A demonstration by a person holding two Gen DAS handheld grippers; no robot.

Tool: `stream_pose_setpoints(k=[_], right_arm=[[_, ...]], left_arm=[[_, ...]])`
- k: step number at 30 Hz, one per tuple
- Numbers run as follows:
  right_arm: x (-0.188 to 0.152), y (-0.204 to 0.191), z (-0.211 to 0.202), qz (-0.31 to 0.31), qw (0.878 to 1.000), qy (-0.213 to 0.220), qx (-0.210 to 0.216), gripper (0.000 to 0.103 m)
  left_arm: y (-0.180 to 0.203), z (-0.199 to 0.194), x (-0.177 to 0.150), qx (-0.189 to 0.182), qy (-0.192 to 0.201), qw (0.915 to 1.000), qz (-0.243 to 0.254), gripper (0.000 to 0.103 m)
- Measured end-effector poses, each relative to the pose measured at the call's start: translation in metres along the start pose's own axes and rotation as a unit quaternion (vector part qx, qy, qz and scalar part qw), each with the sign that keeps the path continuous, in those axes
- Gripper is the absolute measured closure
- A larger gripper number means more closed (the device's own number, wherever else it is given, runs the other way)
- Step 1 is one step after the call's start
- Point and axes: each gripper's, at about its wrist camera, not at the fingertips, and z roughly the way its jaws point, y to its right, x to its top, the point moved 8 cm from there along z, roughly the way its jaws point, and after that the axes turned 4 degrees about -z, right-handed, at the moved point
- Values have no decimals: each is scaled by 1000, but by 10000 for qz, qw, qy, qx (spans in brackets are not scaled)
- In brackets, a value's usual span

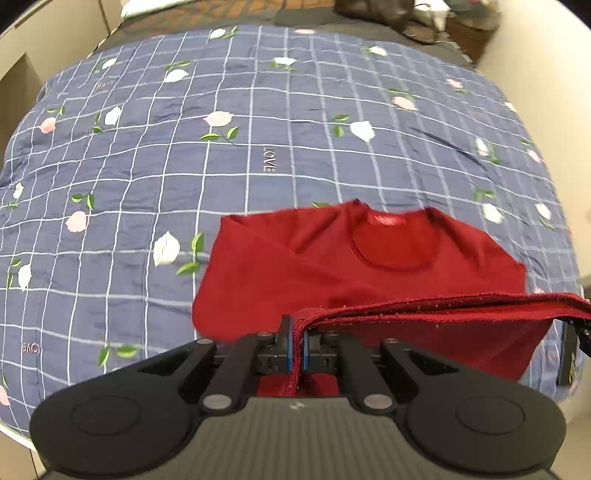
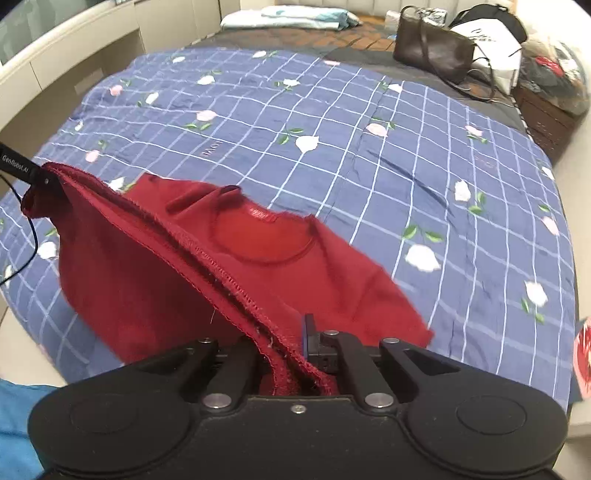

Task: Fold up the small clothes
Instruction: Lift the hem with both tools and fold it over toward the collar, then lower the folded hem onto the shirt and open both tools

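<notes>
While both tongs are raised over the bed, each one grips the hem (image 1: pixel 443 301) of the red shirt (image 1: pixel 295 266). The left gripper (image 1: pixel 296 341) has its two blue pads pressed together on the hem corner, and the red edge hangs down between them. From there the hem runs tight toward 3 o'clock, to the other tool at the frame edge. The right gripper (image 2: pixel 291 347) is clamped on the other hem corner; cloth covers its left finger, and only the right pad shows beside the stitched edge. In this view the hem goes up toward 10 o'clock, to the left gripper's black tip, where the cloth bunches.

Beyond the lifted hem, the upper part of the shirt lies flat on the bed. Its round neckline (image 1: pixel 393 245) with a small label points toward 12 o'clock, away from the tongs. One sleeve is folded over the chest.

Under the shirt is a blue quilt (image 1: pixel 221 155) with a white grid and printed roses. At 1 o'clock in the right view, well apart from the shirt, a brown bag (image 2: pixel 432 55) stands on a dark sheet. A pillow (image 2: pixel 284 18) lies at 12 o'clock, by the headboard.
</notes>
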Motion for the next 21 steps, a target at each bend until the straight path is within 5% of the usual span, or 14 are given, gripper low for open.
stream_pose_setpoints(k=[10,21], right_arm=[[36,46,67,507,9975,-450,198,98],[39,48,95,617,9952,-718,251,88]], left_arm=[[9,59,62,340,-290,9989,-153,99],[13,99,73,593,-679,9956,-264,91]])
